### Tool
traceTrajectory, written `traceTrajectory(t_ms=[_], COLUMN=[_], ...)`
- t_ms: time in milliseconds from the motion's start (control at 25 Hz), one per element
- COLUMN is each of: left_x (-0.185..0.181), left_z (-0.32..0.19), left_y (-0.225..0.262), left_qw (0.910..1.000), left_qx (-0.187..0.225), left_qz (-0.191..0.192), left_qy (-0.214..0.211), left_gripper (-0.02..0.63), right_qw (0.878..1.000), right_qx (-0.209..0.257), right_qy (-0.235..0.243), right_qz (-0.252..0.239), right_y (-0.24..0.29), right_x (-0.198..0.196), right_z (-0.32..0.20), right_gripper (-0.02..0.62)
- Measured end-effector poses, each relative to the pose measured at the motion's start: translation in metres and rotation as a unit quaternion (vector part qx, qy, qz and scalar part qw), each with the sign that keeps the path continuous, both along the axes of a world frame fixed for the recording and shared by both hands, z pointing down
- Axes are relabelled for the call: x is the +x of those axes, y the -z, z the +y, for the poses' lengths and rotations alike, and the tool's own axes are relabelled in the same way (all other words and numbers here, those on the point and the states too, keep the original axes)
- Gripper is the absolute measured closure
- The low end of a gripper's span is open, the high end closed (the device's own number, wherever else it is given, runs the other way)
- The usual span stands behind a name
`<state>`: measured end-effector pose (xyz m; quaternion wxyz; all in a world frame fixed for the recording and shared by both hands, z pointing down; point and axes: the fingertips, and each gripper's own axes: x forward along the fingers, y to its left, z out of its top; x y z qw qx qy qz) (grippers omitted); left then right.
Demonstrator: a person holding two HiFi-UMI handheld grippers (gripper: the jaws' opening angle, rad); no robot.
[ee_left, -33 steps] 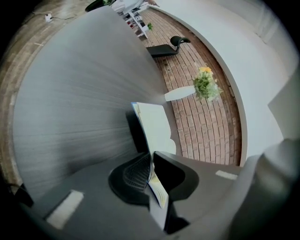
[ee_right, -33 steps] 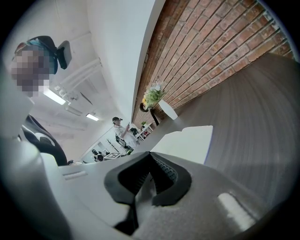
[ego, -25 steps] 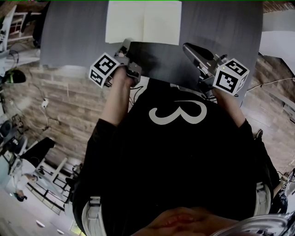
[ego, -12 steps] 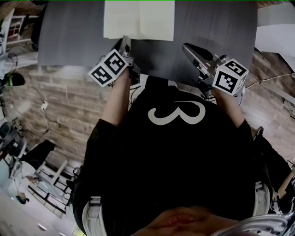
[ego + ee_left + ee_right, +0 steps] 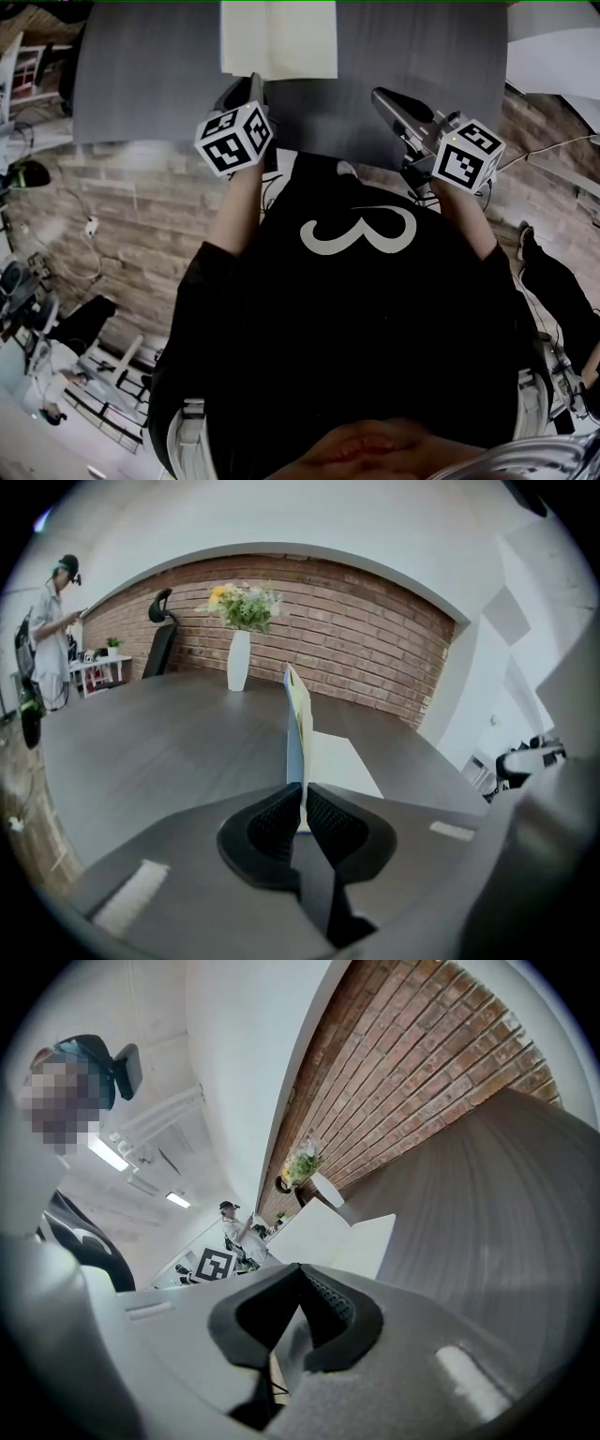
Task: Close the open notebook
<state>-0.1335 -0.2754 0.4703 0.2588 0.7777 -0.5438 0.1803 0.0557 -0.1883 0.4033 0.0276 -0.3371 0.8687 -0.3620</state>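
Observation:
The notebook lies on the dark grey table at the top middle of the head view. Its left half stands upright on edge, cream pages and a pale blue cover. My left gripper is shut on the near edge of that raised half. The right page lies flat on the table. In the head view the left gripper sits at the notebook's near left corner. My right gripper hovers to the right of the notebook, shut with nothing in it, and sees the notebook ahead.
A white vase with flowers stands at the table's far side before a brick wall. An office chair and a standing person are off to the left. My own body fills the lower head view.
The left gripper has rolled and risen a little, lifting the notebook's left half from flat to upright, so the notebook looks narrower from above. The right gripper has stayed put.

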Motion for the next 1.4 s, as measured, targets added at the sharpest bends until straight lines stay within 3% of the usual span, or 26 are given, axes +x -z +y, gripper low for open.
traceTrajectory(t_ms=[240, 600, 760, 1120, 1240, 1400], left_x=[0.018, 0.057, 0.061, 0.083, 0.089, 0.097], left_z=[0.006, 0.027, 0.024, 0.029, 0.033, 0.036], left_y=[-0.001, -0.008, -0.013, -0.032, -0.037, -0.041], left_qw=[0.9970, 0.9840, 0.9796, 0.9562, 0.9525, 0.9561], left_qx=[0.017, 0.041, 0.045, 0.059, 0.057, 0.048], left_qz=[-0.063, -0.145, -0.163, -0.242, -0.249, -0.226], left_qy=[-0.041, -0.095, -0.108, -0.154, -0.166, -0.180], left_gripper=[0.568, 0.561, 0.555, 0.538, 0.558, 0.546], right_qw=[1.000, 0.999, 0.999, 0.998, 0.998, 0.997], right_qx=[0.005, 0.011, 0.009, 0.009, 0.003, -0.004], right_qy=[-0.015, -0.038, -0.044, -0.064, -0.069, -0.073], right_qz=[-0.001, -0.004, -0.002, 0.002, 0.006, 0.010], right_y=[0.002, -0.002, -0.004, -0.014, -0.017, -0.022], right_x=[0.013, 0.049, 0.053, 0.076, 0.083, 0.087], right_z=[0.008, 0.037, 0.038, 0.052, 0.057, 0.060], right_gripper=[0.594, 0.593, 0.593, 0.594, 0.593, 0.594])
